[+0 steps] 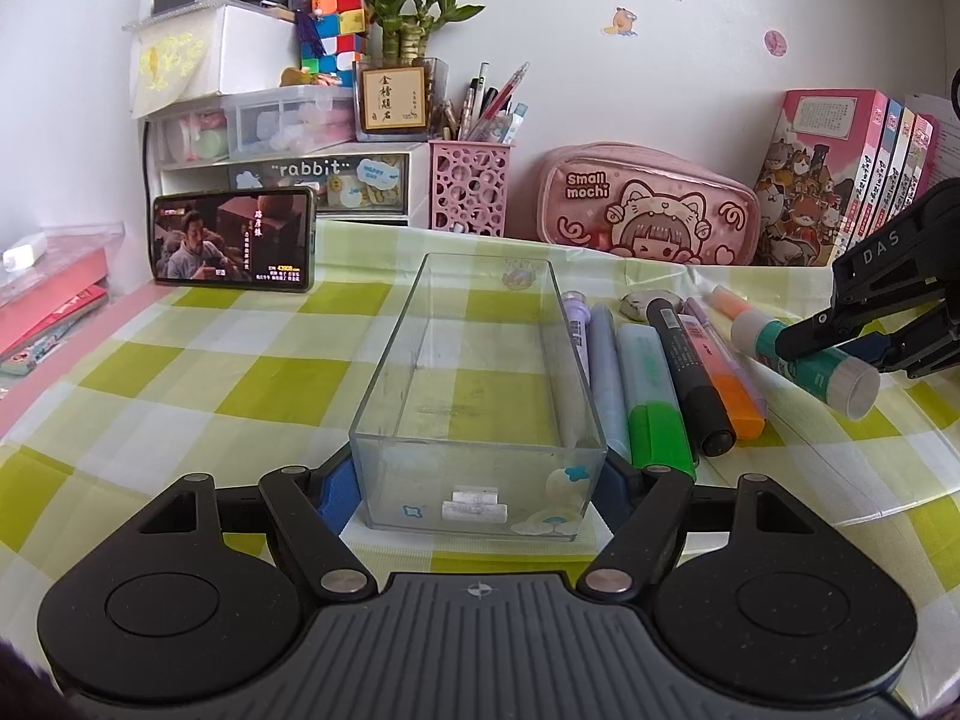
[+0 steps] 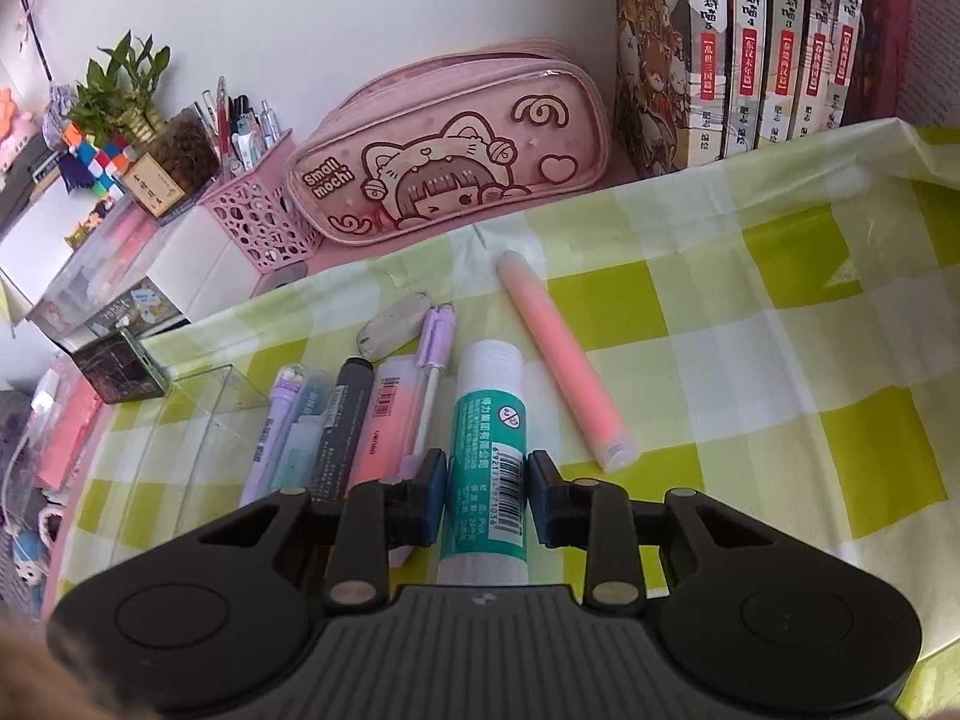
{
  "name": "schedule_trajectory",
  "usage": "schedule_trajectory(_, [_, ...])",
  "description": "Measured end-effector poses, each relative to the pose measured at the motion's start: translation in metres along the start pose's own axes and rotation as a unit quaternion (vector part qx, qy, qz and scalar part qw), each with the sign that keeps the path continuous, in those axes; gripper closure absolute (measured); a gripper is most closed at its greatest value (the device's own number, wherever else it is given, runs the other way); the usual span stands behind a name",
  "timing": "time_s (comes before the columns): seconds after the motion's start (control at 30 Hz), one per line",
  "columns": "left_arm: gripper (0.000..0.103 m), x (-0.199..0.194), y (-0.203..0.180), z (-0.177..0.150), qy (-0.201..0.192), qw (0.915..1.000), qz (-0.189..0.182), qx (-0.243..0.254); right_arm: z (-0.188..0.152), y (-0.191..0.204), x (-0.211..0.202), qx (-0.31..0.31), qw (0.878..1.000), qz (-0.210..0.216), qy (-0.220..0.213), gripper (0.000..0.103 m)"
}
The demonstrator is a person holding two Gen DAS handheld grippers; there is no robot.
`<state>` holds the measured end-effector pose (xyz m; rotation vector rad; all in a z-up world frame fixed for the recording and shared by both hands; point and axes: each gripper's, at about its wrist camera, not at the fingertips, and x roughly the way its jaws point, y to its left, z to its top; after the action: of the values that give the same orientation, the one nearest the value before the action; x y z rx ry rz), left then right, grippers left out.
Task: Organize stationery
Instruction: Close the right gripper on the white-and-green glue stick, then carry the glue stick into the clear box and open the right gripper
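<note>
A clear plastic box [image 1: 384, 360] stands empty on the green checked cloth. My left gripper [image 1: 477, 480] is shut on its near end, one blue pad against each side wall. To the right of the box lie a purple pen [image 1: 579, 324], a green highlighter [image 1: 654, 408], a black marker [image 1: 690, 372] and an orange highlighter [image 1: 732, 384]. Further right is a white and teal glue stick [image 2: 486, 432], and my right gripper [image 2: 487, 480] is shut on its middle, pads against both sides. A pink tube [image 2: 564, 360] and a grey eraser [image 2: 396, 324] lie nearby.
Along the wall stand a pink pencil case [image 1: 648, 204], a pink pen holder [image 1: 471, 186], a row of books [image 1: 840, 162] and stacked drawers [image 1: 282, 174]. A phone [image 1: 234, 240] leans at the back left. Red booklets [image 1: 48, 306] lie at the left edge.
</note>
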<state>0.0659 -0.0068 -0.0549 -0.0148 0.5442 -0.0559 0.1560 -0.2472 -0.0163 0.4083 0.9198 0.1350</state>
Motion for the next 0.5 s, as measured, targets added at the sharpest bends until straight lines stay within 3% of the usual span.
schedule_trajectory(0.3, [0.03, -0.001, -0.001, -0.001, 0.0, 1.0, 0.002, 0.003, 0.001, 0.006, -0.01, 0.073, 0.994, 0.084, -0.007, 0.077])
schedule_trajectory(0.5, [0.03, -0.001, -0.002, -0.001, 0.001, 1.0, 0.004, 0.003, 0.005, 0.07, -0.012, 0.022, 0.992, 0.123, 0.009, 0.077])
